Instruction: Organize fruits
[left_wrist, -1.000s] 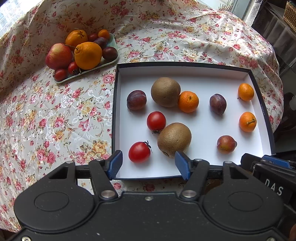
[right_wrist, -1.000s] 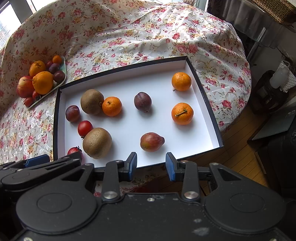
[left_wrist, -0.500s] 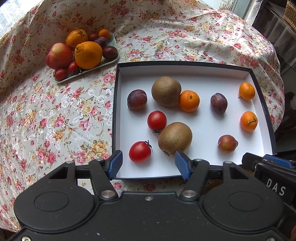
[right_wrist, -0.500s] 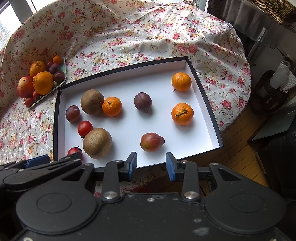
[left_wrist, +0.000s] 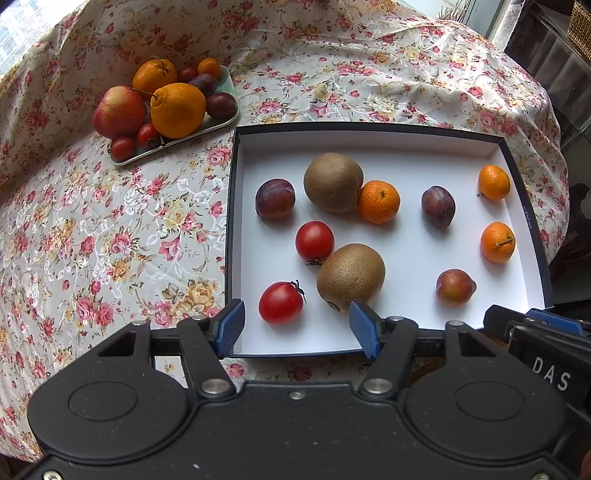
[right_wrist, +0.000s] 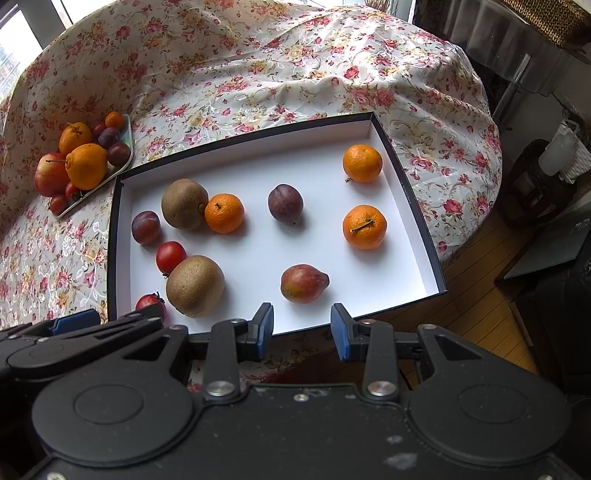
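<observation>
Inside the shallow white box with dark rim (left_wrist: 524, 206), two brown kiwis (left_wrist: 333, 181), three mandarins (left_wrist: 378, 201), three plums (left_wrist: 274, 198) and two tomatoes (left_wrist: 314, 240) lie mixed, unmoved since a second ago; sorting remains unsettled. Left gripper (left_wrist: 295, 326) and right gripper (right_wrist: 302, 330) hover near its front edge, jaws released.

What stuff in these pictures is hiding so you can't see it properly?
- Near red tomato: right wrist view, mostly behind the black left gripper body.
- Small fruit at the back of the pale green plate: left wrist view, partly covered by the big orange.
- Tiny print on the white box's dark rim: too small to read.
- Right gripper: only a corner shows in the left view.
</observation>
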